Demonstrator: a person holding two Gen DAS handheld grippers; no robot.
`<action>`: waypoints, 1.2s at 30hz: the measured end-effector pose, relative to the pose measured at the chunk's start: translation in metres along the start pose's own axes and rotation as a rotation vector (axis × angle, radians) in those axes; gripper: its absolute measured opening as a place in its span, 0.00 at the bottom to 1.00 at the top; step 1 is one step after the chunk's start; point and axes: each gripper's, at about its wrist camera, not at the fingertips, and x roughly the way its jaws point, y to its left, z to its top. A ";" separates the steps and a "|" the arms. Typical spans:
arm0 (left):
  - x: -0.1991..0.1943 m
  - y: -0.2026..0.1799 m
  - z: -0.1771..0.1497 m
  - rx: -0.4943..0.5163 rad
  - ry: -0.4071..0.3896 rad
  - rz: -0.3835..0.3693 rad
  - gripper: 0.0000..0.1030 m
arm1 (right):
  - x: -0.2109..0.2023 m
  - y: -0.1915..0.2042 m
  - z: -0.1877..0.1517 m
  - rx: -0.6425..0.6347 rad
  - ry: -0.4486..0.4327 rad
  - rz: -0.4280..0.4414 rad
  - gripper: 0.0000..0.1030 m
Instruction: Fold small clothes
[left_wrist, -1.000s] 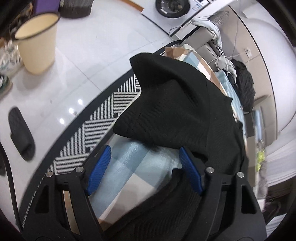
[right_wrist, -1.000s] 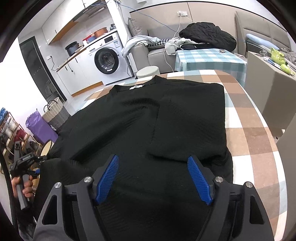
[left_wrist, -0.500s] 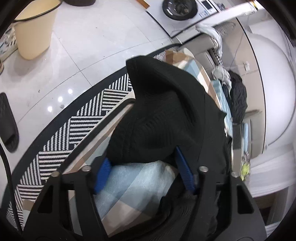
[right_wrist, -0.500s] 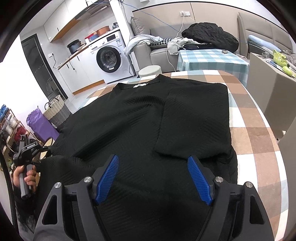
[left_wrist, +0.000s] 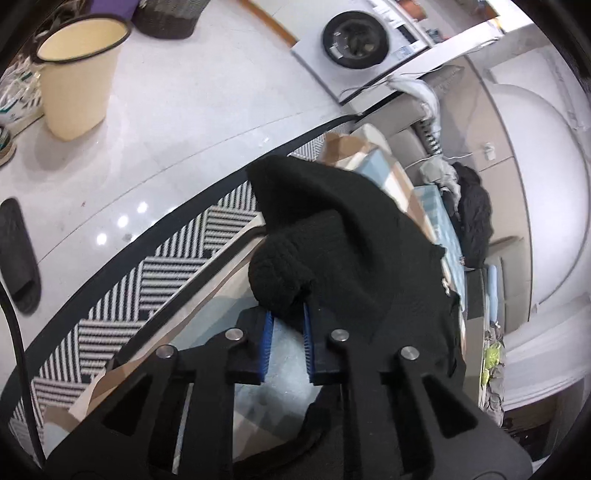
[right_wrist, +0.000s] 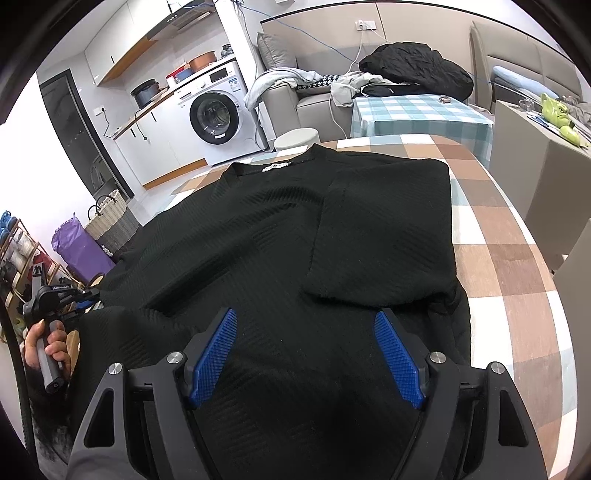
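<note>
The black knit top (right_wrist: 295, 236) lies spread on the checked tablecloth (right_wrist: 509, 258), filling mid-frame. My left gripper (left_wrist: 288, 317) has just been closing and now pinches its sleeve cuff (left_wrist: 280, 273), so this sleeve can fold inward. My right gripper (right_wrist: 306, 350) hovers wide and empty; only its view shows the opposite sleeve already folded.

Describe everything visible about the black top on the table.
The black top is a ribbed knit with a V-neck and a white label at the collar. It lies flat on the checked tablecloth, its right side already folded inward over the body. The left tool has just been closing and pinches a bunched sleeve end at the table edge. The right tool hangs open over the hem.
</note>
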 end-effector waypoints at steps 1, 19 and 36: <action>-0.002 0.000 0.000 -0.004 -0.001 -0.009 0.25 | 0.000 -0.001 0.000 0.001 0.000 0.000 0.76; 0.024 0.024 0.010 -0.161 -0.028 -0.029 0.15 | -0.005 -0.009 -0.008 0.023 0.007 -0.029 0.77; 0.037 -0.262 -0.107 0.896 0.040 -0.134 0.23 | -0.024 -0.023 -0.015 0.072 -0.026 -0.051 0.77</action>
